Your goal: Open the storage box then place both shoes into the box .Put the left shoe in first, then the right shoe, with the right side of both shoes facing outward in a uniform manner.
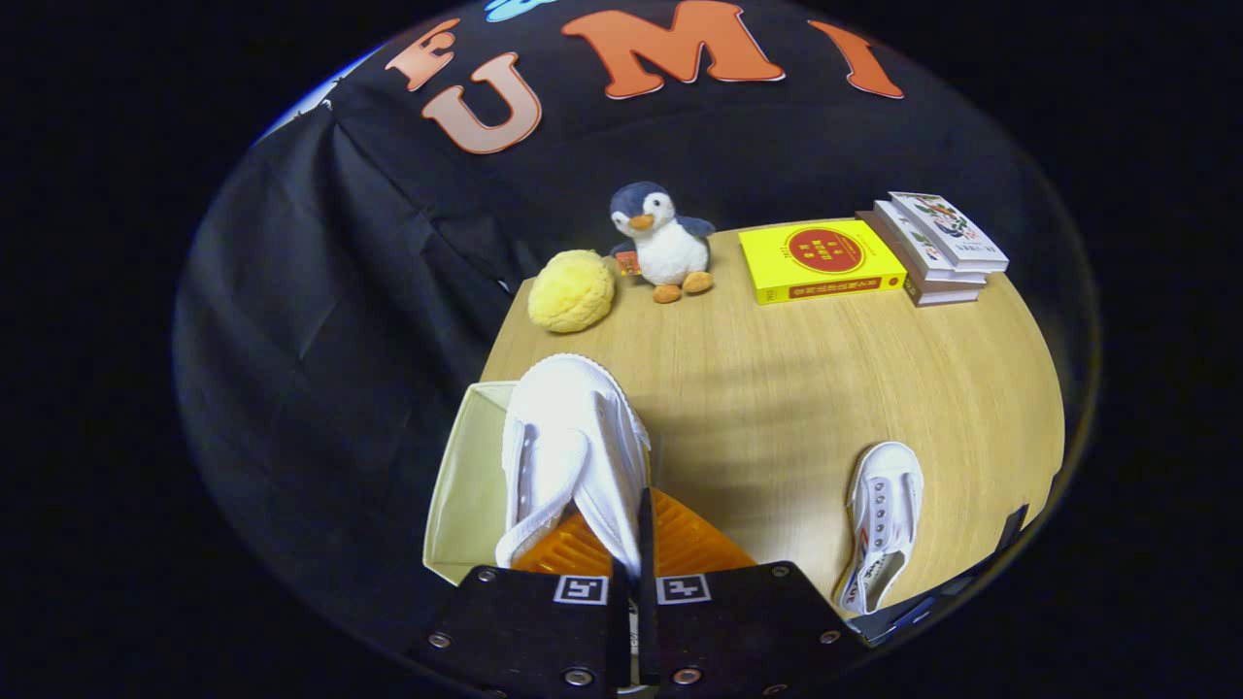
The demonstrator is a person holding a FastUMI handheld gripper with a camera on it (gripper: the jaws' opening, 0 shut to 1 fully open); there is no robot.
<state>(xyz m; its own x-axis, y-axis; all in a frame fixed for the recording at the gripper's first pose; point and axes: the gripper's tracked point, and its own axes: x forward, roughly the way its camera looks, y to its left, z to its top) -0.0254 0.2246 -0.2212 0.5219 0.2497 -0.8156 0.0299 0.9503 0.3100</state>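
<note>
1. Held: a white canvas slip-on shoe with a ribbed rubber toe cap (573,437), pinched at the heel collar, toe pointing away and hanging over the pale cream, square-cornered storage box (466,485). Likely the left shoe, going in first as the task orders.
2. Closed narrow: the tool (636,544), both fingers pressed on a fold of the shoe's upper, the ridged pads (694,544) nearly meeting. Gripped at the collar probably because thin cloth gives a firm bite and leaves the sole free to settle.
3. Open already: the box, its smooth inner wall showing beside and beneath the shoe at the near corner of the tabletop; lid not discernible.
4. Waiting well apart, across bare wood: a second white canvas shoe with metal eyelets and a striped heel tab (879,519), lying near the tabletop's edge, toe pointing away.
5. Bearing everything: a light wood-grain tabletop (825,388), matte and smooth.
6. Far side, clear of the work: a fuzzy yellow round plush (571,289); just beside it a soft navy-and-white penguin toy with orange feet (663,243); then a glossy yellow hardcover book (821,260) and a small stack of paperbacks (937,248).
7. Behind: creased black cloth wall (320,243).
</note>
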